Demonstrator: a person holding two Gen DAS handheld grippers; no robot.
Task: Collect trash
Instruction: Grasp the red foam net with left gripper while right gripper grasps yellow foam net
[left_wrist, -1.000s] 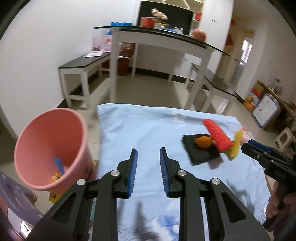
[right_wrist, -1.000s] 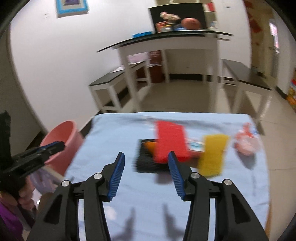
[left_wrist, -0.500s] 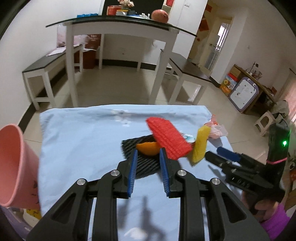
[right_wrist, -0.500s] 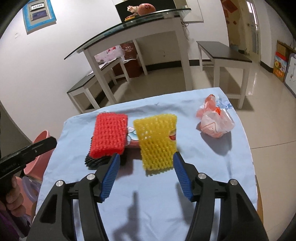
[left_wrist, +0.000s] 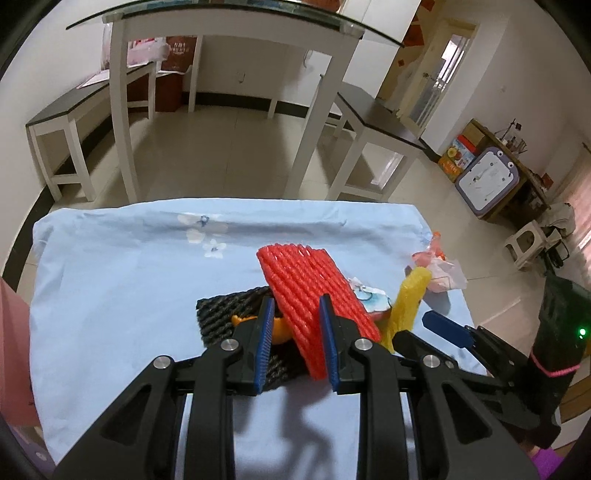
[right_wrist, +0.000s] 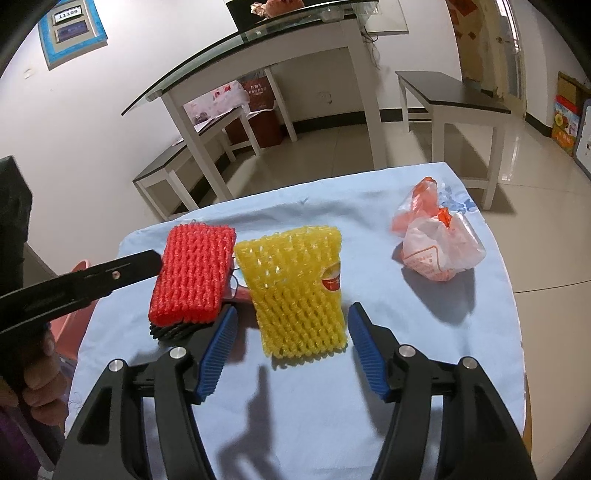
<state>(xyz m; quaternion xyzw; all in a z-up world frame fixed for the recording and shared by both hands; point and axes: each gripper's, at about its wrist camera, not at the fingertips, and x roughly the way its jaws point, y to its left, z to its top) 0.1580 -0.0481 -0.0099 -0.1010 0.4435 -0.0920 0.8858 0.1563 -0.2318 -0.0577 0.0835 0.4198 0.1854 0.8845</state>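
A red foam net (left_wrist: 310, 295) (right_wrist: 194, 273) leans on a black foam net (left_wrist: 225, 314) with an orange peel (left_wrist: 277, 328) on it. My left gripper (left_wrist: 297, 343) is open, its jaws on either side of the red net's near end. A yellow foam net (right_wrist: 295, 291) (left_wrist: 408, 302) stands just right of the red one. My right gripper (right_wrist: 288, 350) is open, with the yellow net's near edge between its jaws. A crumpled orange-and-white plastic bag (right_wrist: 436, 243) (left_wrist: 439, 269) lies at the right of the table.
The table carries a light blue cloth (left_wrist: 122, 288) (right_wrist: 406, 362). A pink bucket (left_wrist: 13, 350) (right_wrist: 70, 321) stands off the table's left side. A small wrapper (left_wrist: 369, 299) lies between the nets. A glass-topped table (left_wrist: 229, 22) and benches stand on the floor beyond.
Both grippers have moved forward and down towards the nets. The left one now has the red net between its jaws, and the right one has closed in on the yellow net.
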